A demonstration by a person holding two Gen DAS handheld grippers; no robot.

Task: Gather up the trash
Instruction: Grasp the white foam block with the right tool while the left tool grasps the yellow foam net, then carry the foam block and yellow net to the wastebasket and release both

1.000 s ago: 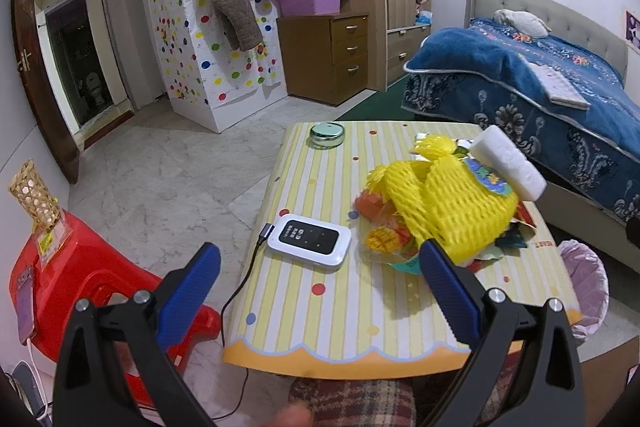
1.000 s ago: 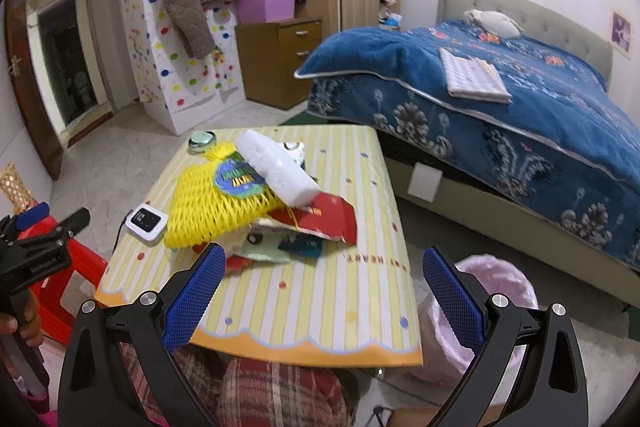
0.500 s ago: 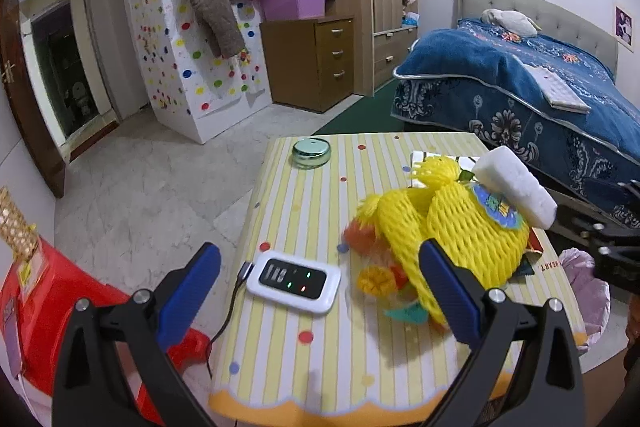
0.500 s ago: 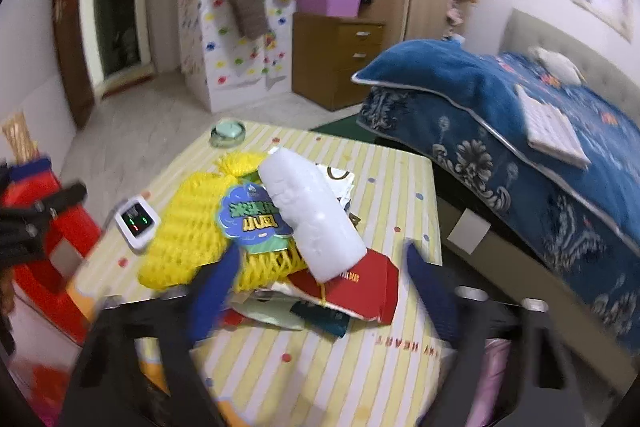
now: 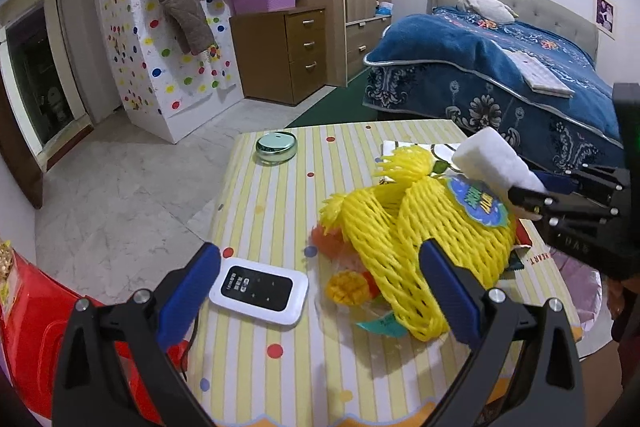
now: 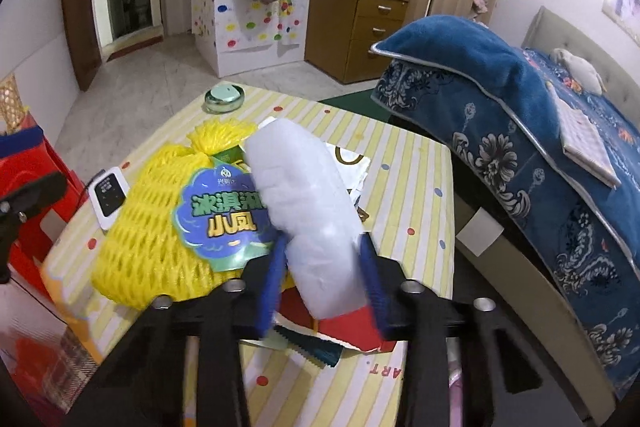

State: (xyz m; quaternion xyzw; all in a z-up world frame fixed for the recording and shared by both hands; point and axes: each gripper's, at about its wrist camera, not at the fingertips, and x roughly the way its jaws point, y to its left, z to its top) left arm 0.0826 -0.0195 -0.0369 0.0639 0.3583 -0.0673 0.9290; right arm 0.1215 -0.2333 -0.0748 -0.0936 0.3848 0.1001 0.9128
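**Right claw clamped on the white foam piece; left claw apart above the near edge**

Bed (image 6: 520, 131): blue patterned cover, standing beyond the far right side of the surface.

Surface (image 5: 288, 371): yellow-striped with coloured dots; it carries everything below.

Yellow net (image 6: 148, 227): a foam mesh sleeve lying at the middle of the surface, a blue and green label (image 6: 220, 223) on its top. Flat wrappers in red, green and white lie under and beside it, including a red wrapper (image 6: 352, 331) at its near right edge.

White foam piece (image 6: 308, 211): a long pale block resting on the net's right half, tilted, its far end raised. In the left wrist view it (image 5: 492, 159) leans over the label.

My right claw (image 6: 322, 287): its two blue fingers (image 6: 272, 287) press the near end of the white foam piece from both sides, clamped on it. The left wrist view shows this claw (image 5: 536, 191) coming in from the right.

My left claw (image 5: 316, 295): fingers wide apart, holding nothing, hanging over the near left part of the surface.

White device (image 5: 260, 289): flat, with a dark screen, lying just left of the net between my left claw's fingers in view; a dark cable leaves its left end.

Round tin (image 5: 277, 146): green lid, near the far left corner, well apart from the net.
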